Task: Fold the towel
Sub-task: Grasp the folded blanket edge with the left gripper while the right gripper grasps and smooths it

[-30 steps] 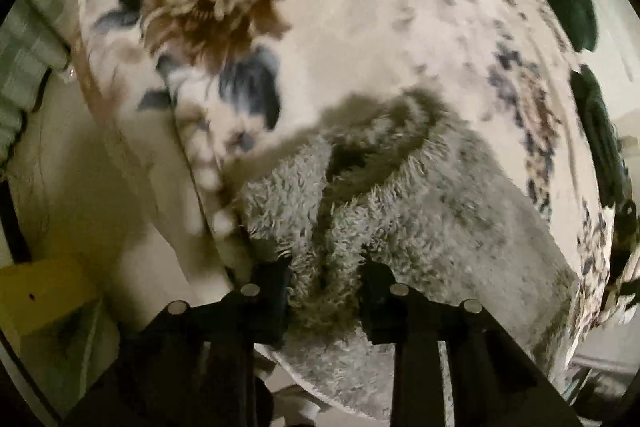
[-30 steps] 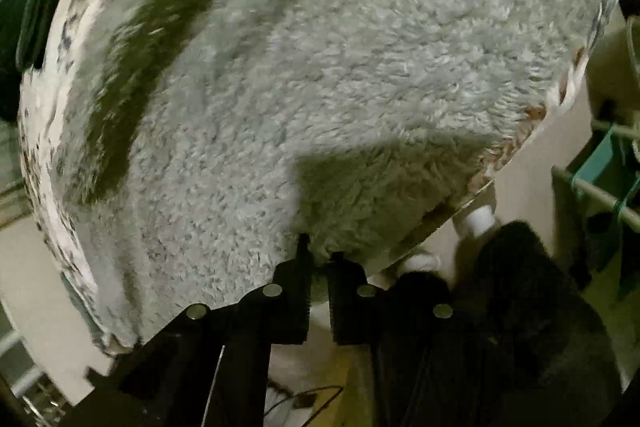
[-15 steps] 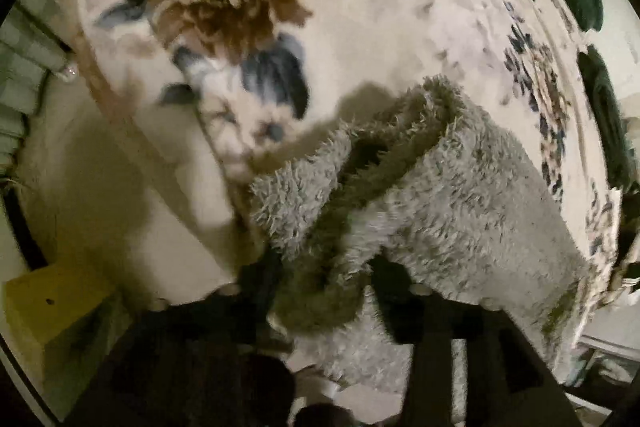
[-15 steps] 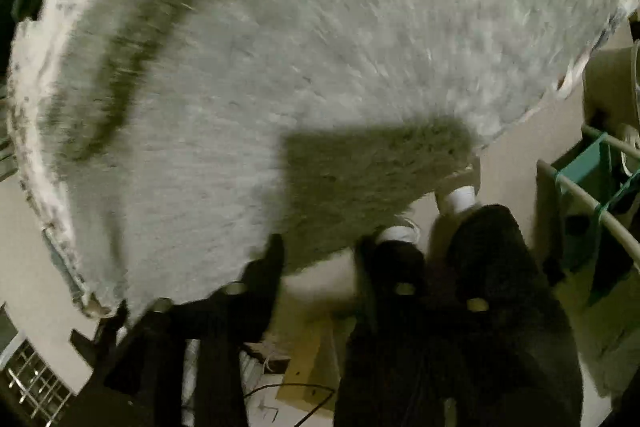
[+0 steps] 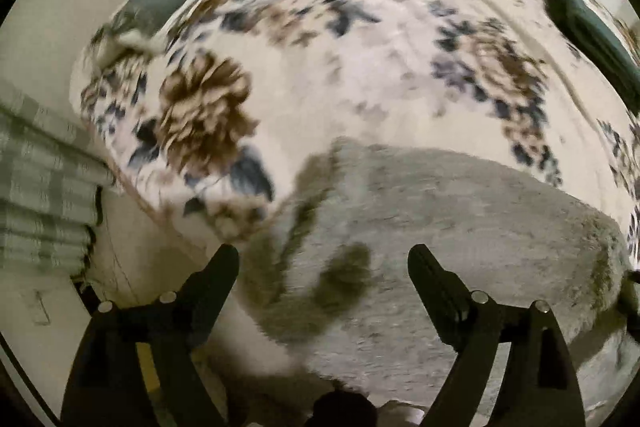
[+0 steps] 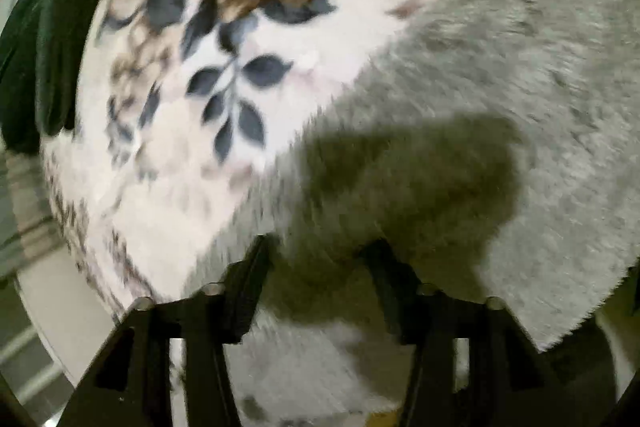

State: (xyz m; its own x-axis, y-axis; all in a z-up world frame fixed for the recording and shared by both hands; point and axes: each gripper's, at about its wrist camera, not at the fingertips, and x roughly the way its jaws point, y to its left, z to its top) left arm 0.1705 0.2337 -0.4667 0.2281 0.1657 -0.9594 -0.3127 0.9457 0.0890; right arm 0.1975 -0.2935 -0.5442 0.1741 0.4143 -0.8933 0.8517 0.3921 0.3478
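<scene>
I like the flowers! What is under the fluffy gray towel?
The gray towel lies on a flowered blanket. Whatever is beneath the towel's middle is covered.

Floral blanket [image 5: 360, 75] lies bare beyond the grey towel [image 5: 460, 227]; dark green cushions [image 5: 592, 27] crowd its far right edge.

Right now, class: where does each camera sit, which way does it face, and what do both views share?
Left wrist: rides the left gripper, facing down along its spread fingers at the grey towel on a flowered blanket.
Right wrist: rides the right gripper, close above the towel edge; its fingers are apart too.
Shared: the towel and blanket. No hand shows in either.
</scene>
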